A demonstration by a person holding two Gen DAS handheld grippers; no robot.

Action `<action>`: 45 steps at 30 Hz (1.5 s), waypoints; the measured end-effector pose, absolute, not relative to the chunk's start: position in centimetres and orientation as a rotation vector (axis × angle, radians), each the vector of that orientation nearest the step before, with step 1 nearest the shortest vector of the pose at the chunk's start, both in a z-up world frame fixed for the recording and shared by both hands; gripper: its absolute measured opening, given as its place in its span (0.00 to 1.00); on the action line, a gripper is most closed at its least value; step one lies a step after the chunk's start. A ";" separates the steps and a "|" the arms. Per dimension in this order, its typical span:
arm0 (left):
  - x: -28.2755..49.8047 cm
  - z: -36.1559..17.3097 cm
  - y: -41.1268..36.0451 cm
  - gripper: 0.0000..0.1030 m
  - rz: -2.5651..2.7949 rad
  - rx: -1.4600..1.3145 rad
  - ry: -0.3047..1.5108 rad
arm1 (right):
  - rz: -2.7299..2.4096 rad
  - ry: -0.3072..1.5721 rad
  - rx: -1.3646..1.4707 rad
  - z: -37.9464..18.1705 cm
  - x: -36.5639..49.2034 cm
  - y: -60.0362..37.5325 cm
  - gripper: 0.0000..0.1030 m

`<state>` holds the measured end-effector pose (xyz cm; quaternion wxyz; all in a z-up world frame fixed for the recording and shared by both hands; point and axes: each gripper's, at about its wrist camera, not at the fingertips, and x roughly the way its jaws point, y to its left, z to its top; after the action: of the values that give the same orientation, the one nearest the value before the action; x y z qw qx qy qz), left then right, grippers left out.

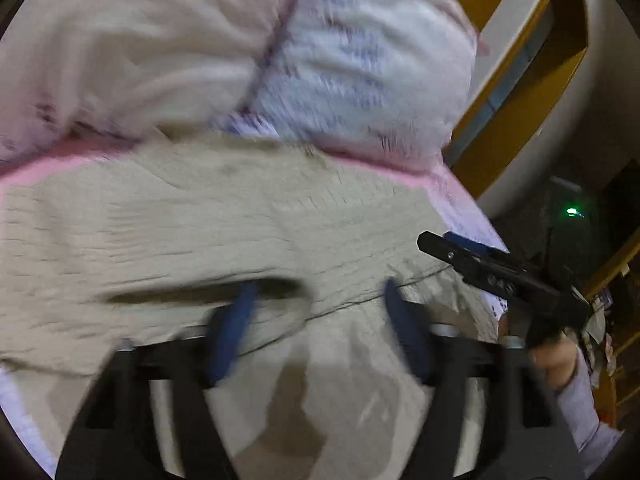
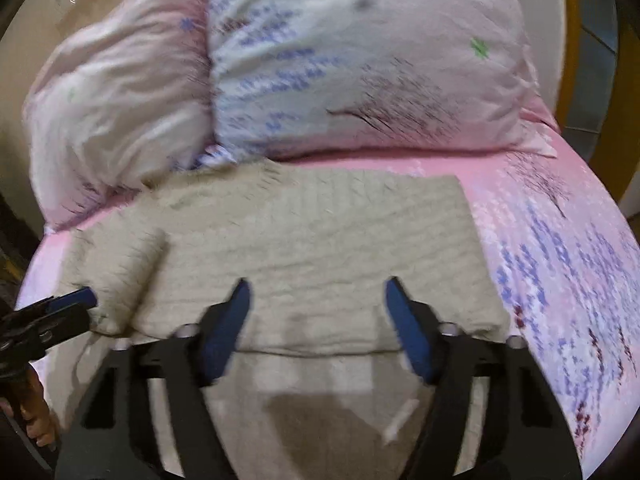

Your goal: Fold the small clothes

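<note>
A beige knitted garment [image 2: 304, 240] lies spread on the pink bed sheet [image 2: 560, 248], with a sleeve folded in at its left side. It also fills the left wrist view [image 1: 224, 220]. My right gripper [image 2: 316, 304] is open and empty, hovering over the garment's near hem. My left gripper [image 1: 320, 304] is open and empty above the garment's near edge. The right gripper shows at the right of the left wrist view [image 1: 472, 256]. The left gripper shows at the left edge of the right wrist view [image 2: 60, 308]. Both views are blurred by motion.
Two pillows with pink and blue print [image 2: 360, 64] lean at the head of the bed behind the garment. A white and yellow headboard or wall frame [image 1: 532, 80] stands to the right. A green light [image 1: 572, 211] glows in the dark area beyond the bed.
</note>
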<state>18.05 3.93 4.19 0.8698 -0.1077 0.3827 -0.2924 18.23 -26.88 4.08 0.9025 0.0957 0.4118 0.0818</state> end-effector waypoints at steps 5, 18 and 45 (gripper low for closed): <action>17.1 5.4 13.7 0.70 -0.362 -0.329 0.724 | 0.385 0.723 0.061 7.0 17.0 -21.1 0.46; 20.6 -0.2 20.1 0.53 -0.170 -0.491 0.923 | 0.502 0.632 -0.546 4.8 15.7 -3.3 0.38; 22.3 -0.6 20.0 0.26 -0.157 -0.532 0.924 | 0.203 0.925 0.745 -1.2 22.0 -31.6 0.19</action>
<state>22.32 20.04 -0.64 0.8583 -0.2535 0.4398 -0.0750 22.03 -31.57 -1.23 0.8238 0.3505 0.4352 0.0954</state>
